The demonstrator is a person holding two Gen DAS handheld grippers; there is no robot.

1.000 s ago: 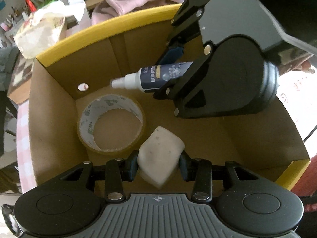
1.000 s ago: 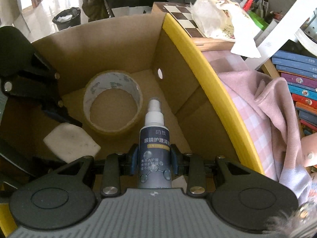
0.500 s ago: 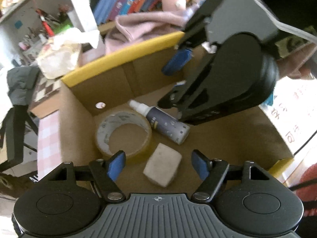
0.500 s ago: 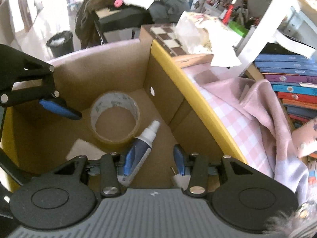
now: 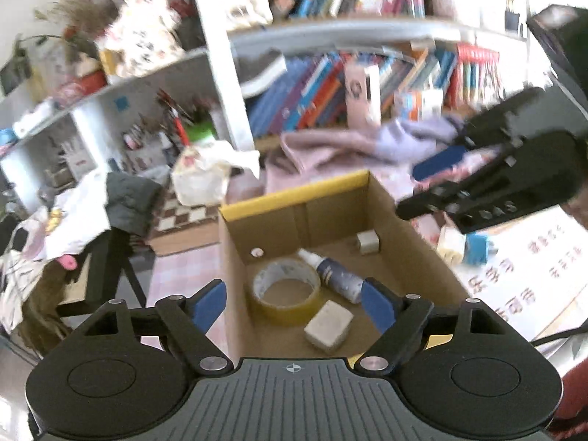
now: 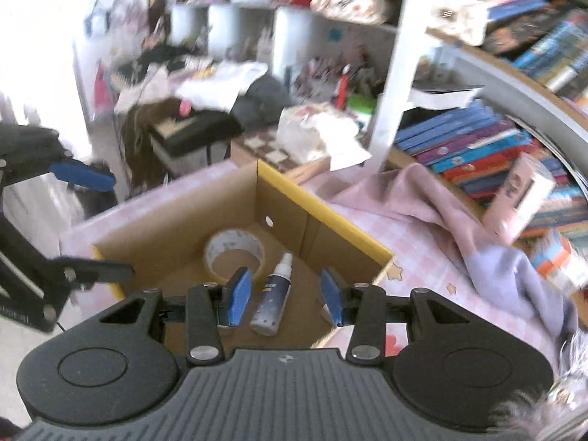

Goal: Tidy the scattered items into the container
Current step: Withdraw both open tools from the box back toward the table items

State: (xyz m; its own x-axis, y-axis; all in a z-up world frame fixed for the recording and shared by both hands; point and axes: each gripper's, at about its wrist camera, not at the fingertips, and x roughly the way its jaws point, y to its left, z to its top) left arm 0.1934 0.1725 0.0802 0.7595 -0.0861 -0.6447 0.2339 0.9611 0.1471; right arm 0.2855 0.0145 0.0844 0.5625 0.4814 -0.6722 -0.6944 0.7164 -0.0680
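Observation:
A cardboard box with a yellow rim (image 5: 294,193) (image 6: 323,209) holds a tape roll (image 5: 284,290) (image 6: 235,248), a dark spray bottle (image 5: 338,275) (image 6: 272,303), a pale sponge block (image 5: 329,326) and a small white cube (image 5: 367,241) in the far corner. My left gripper (image 5: 294,301) is open and empty, raised above the box's near side. My right gripper (image 6: 284,294) is open and empty, raised above the box; it shows in the left wrist view (image 5: 459,176) at the right.
The box stands on a pink checked cloth (image 6: 386,220) with a pink garment (image 6: 422,198) beside it. A bookshelf (image 5: 367,84) stands behind. A tissue pack (image 5: 205,176) and a chessboard (image 5: 183,213) lie to the left. A white sheet with red print (image 5: 522,268) lies at the right.
Both grippers opened and let go: the sponge and the spray bottle now lie in the box. Both grippers then rose up and back away from the box.

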